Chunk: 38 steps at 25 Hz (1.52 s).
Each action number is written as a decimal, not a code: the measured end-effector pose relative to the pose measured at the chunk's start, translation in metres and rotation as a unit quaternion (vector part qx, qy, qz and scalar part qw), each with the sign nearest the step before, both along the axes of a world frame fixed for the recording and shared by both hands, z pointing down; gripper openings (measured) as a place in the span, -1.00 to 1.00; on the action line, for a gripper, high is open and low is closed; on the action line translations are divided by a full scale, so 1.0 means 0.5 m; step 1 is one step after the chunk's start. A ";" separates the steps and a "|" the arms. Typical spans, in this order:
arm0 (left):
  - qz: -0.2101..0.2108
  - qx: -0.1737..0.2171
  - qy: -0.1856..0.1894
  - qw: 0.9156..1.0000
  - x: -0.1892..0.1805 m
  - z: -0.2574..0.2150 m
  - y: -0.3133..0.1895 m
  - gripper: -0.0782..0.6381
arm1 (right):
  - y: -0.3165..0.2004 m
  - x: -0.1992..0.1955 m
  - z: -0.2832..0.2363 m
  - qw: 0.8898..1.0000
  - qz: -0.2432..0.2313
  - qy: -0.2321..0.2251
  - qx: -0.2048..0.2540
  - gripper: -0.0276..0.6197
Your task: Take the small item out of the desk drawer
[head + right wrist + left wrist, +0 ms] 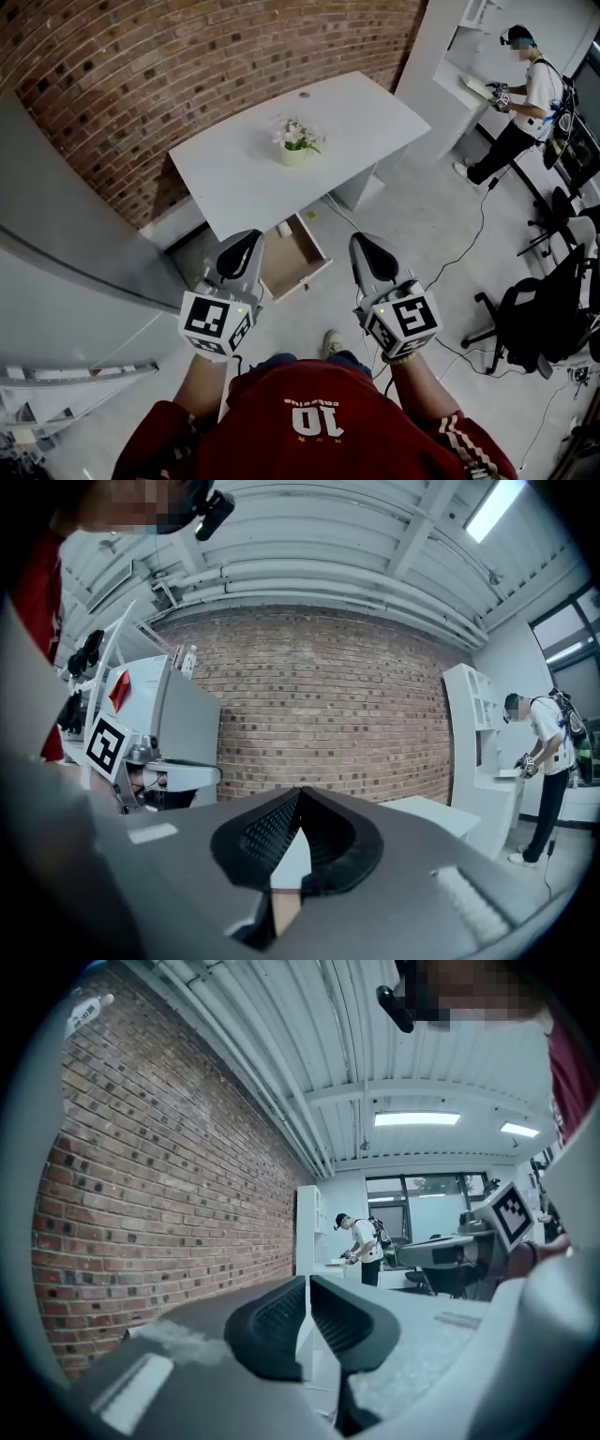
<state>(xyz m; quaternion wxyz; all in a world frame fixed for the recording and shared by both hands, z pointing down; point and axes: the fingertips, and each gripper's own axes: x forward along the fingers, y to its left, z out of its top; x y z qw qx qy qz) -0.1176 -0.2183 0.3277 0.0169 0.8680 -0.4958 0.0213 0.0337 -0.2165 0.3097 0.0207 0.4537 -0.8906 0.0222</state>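
Overhead, a smooth white rectangular desk (309, 141) stands against a rough red brick wall (187, 56) on a speckled grey floor (422, 234). Its tan wooden drawer (298, 261) stands pulled out, with a small pale item (284, 229) at its back. The left gripper (244, 242) and right gripper (366, 242) are closed and empty.

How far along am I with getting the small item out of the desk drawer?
Done: the drawer under the desk stands pulled open. In hand: nothing; the left gripper and right gripper are both shut and empty, held short of the drawer. Left: reach in, grip the small pale thing at the drawer's back, likely the item, and lift it out.
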 end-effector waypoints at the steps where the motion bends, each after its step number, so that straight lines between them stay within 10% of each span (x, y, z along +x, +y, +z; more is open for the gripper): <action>1: 0.001 -0.001 0.001 1.000 -0.003 0.002 0.002 -0.74 | 0.004 -0.005 0.005 1.000 0.004 0.006 -0.004 -0.91; 17: 0.005 -0.045 0.011 0.999 0.068 0.088 -0.065 -0.30 | -0.073 0.045 0.033 1.000 0.007 0.002 0.000 -0.91; 38: -0.020 -0.127 0.025 0.991 0.143 0.353 -0.208 -0.24 | -0.162 0.149 0.118 0.998 0.056 0.011 -0.031 -0.91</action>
